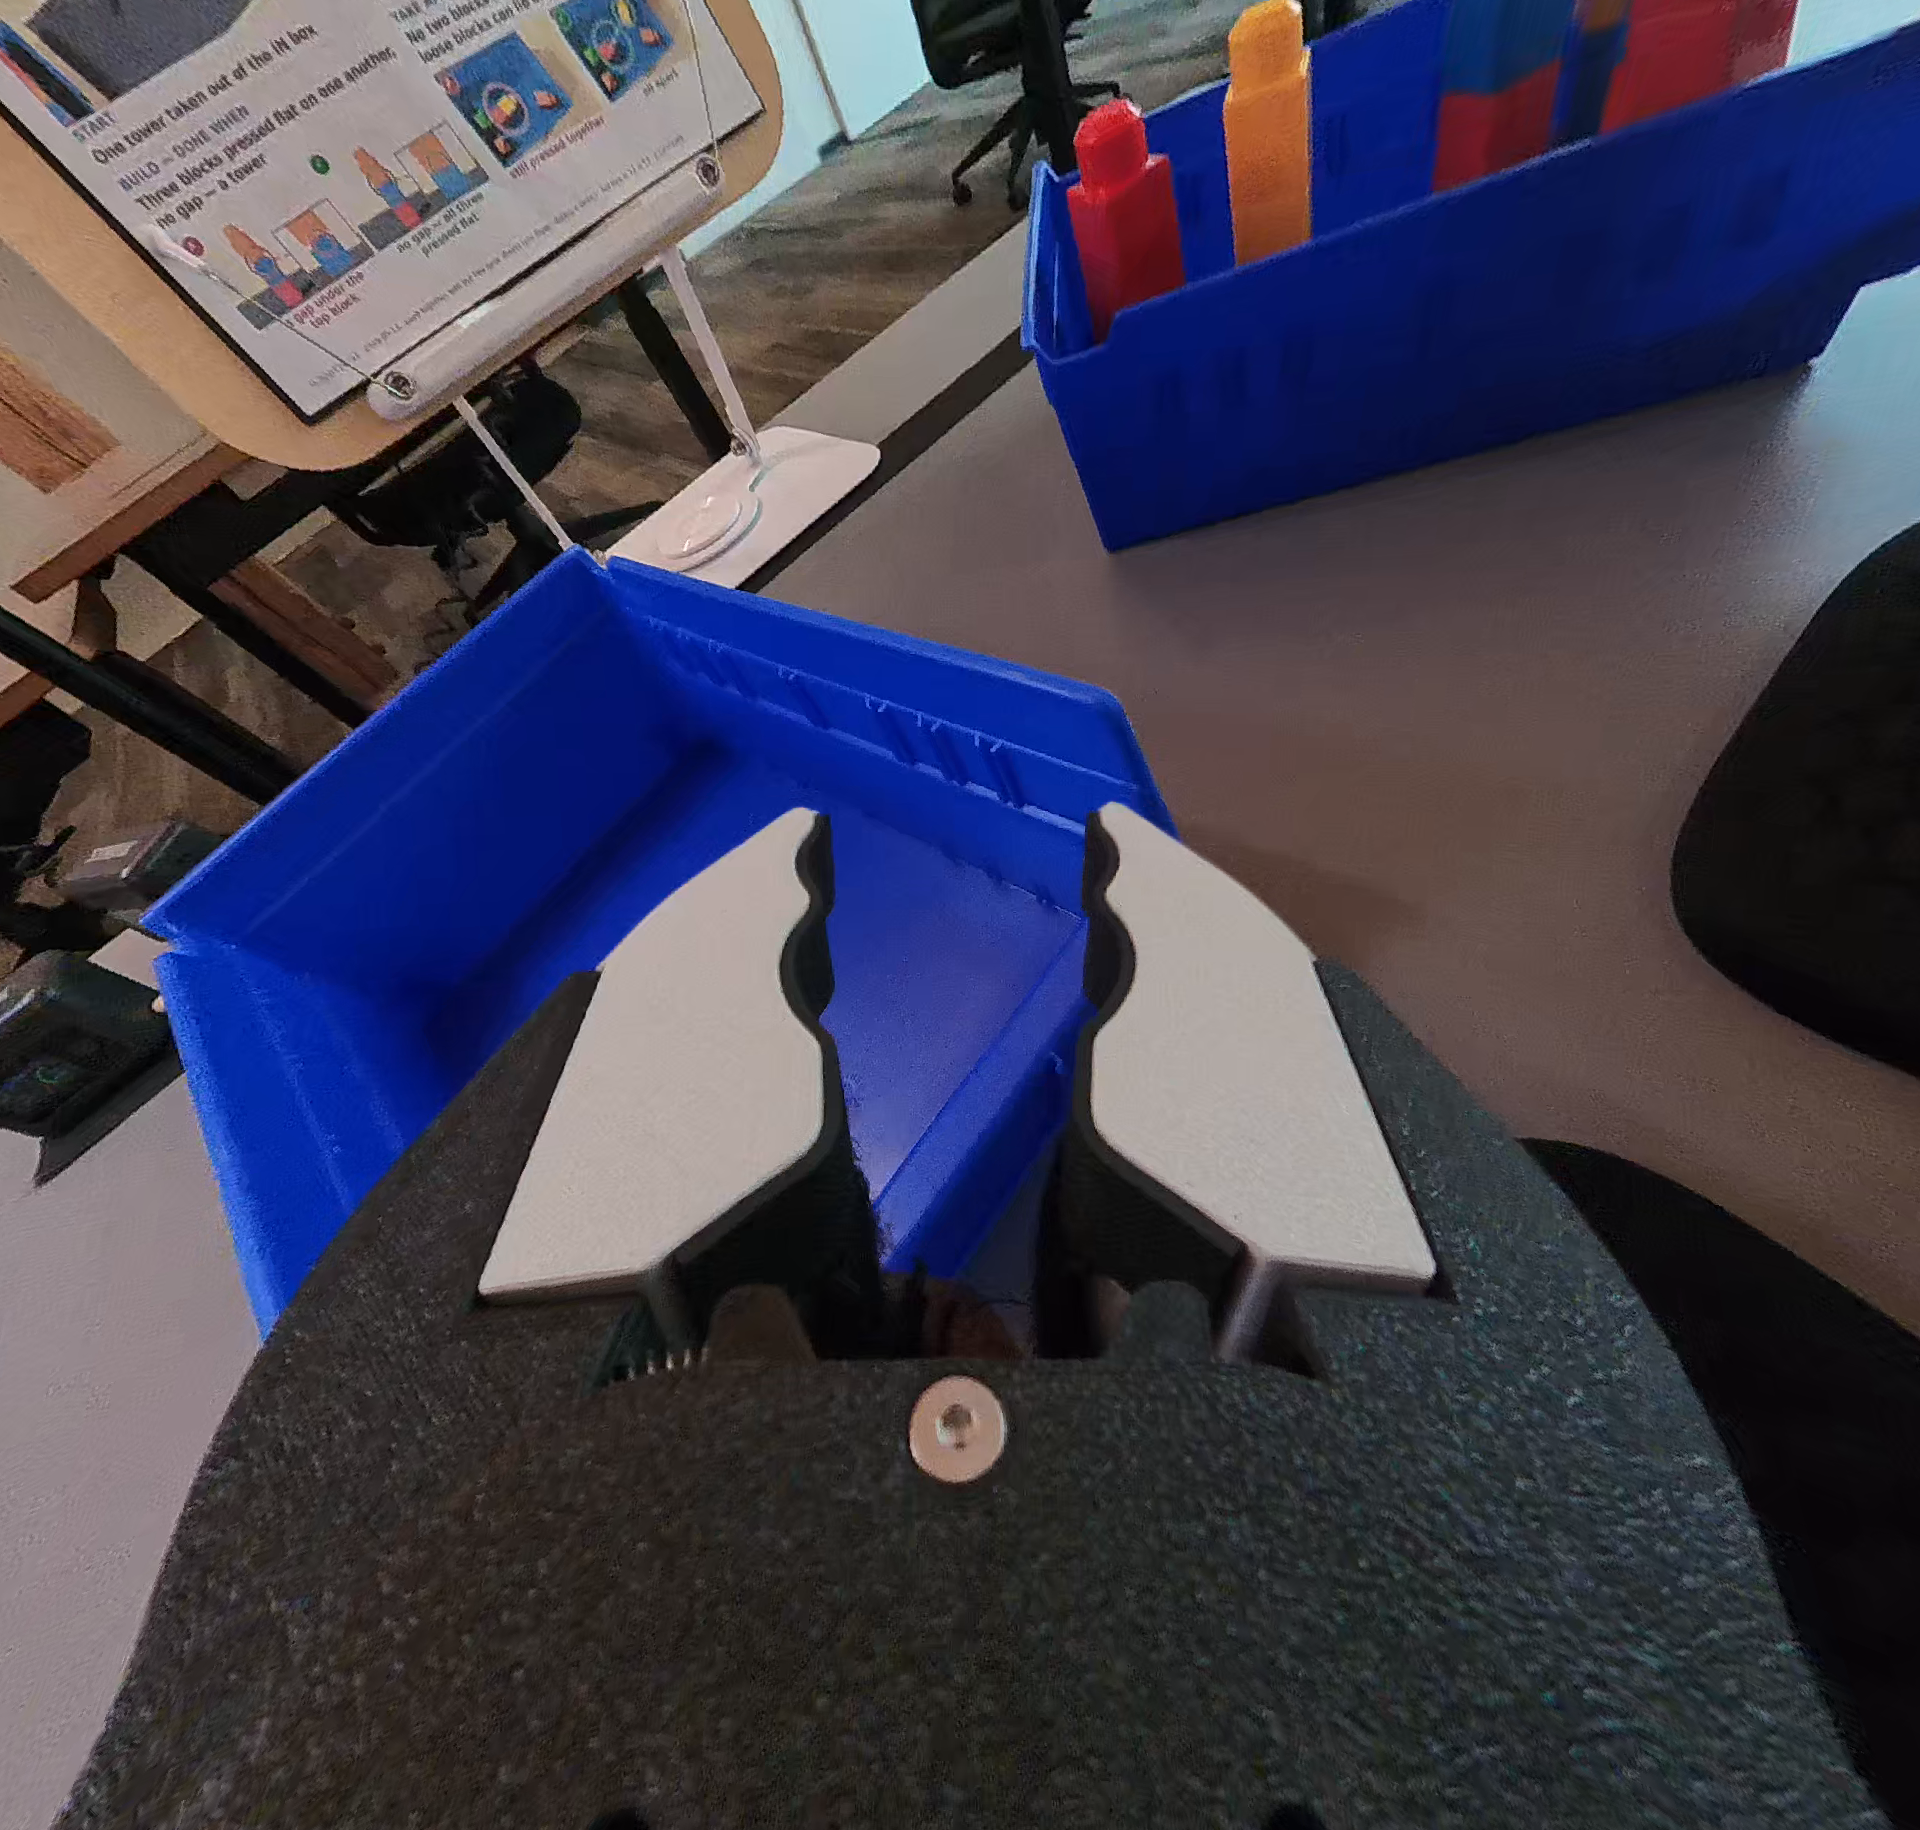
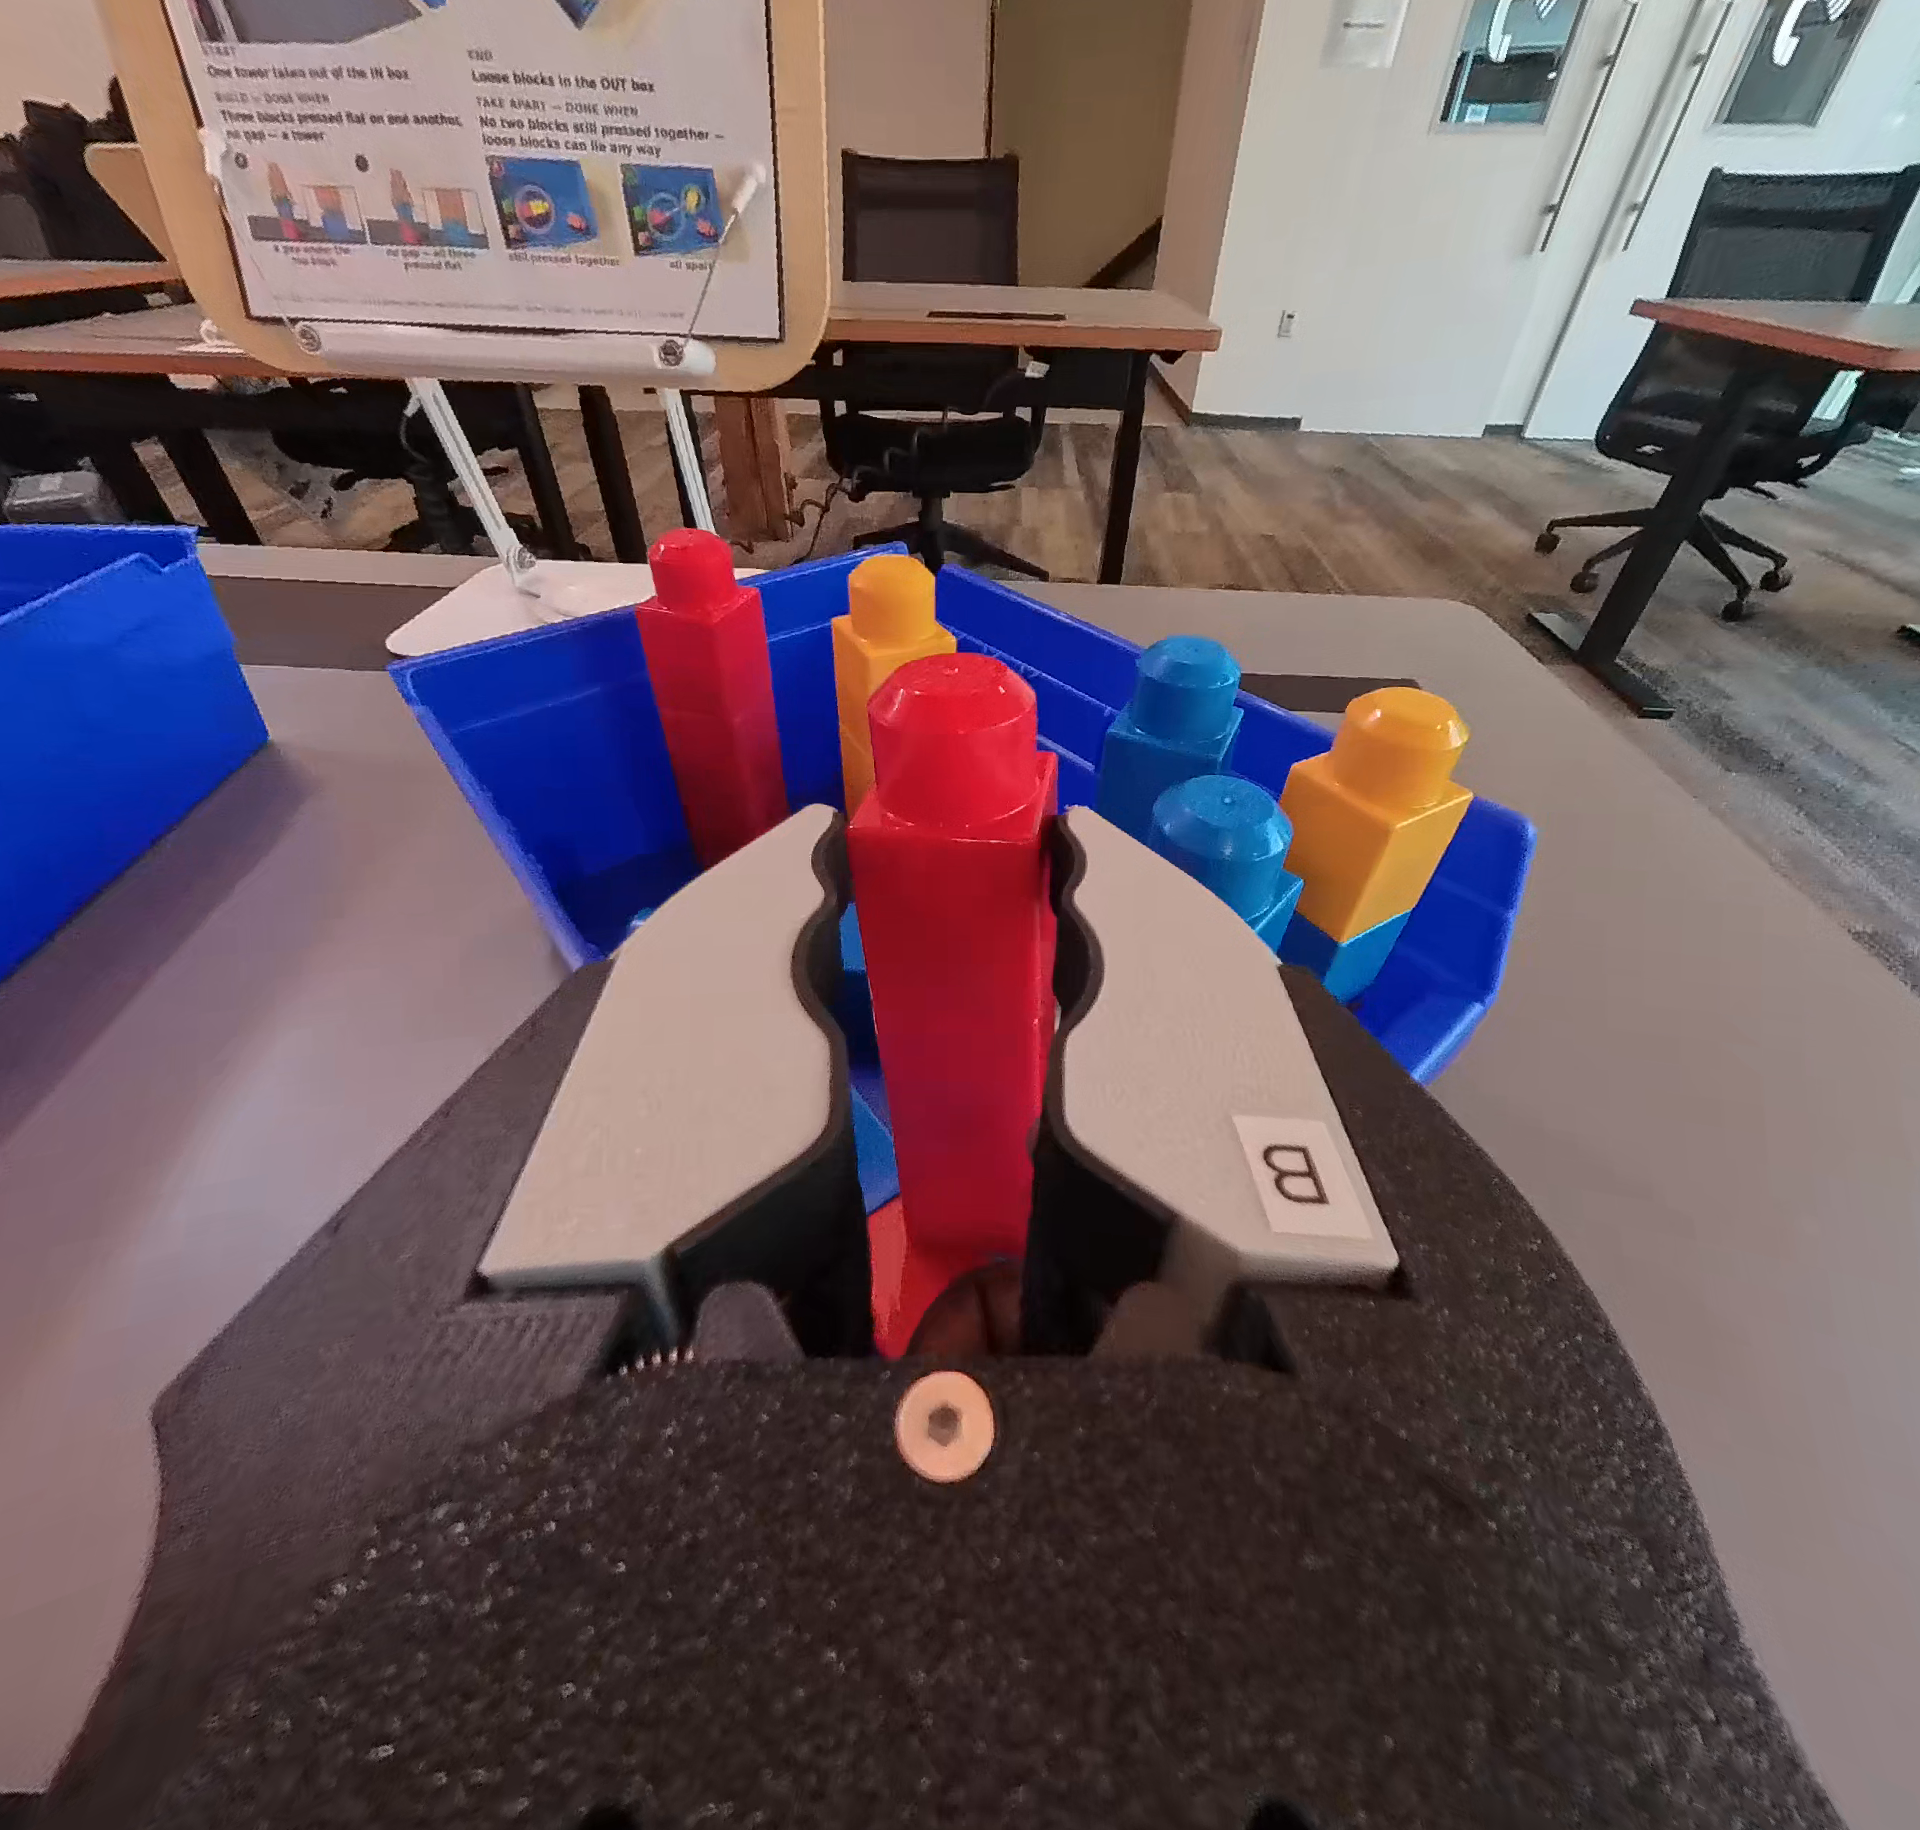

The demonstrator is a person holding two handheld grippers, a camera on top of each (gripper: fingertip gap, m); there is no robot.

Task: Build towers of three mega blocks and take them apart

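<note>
Red tower (image 2: 956, 949) gripped upright, right claw (image 2: 948, 866)

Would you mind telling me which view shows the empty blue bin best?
The left wrist view: the empty blue bin sits right under the open left tool, with its bare floor and walls showing. The right wrist view catches only one corner of it at its left edge.

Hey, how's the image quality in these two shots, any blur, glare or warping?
Left wrist view: fisheye bends the table edge; the towers at top right are smeared, the left gripper sharp. Right wrist view: crisp throughout, soft glare on the red tower between the right gripper fingers.
</note>
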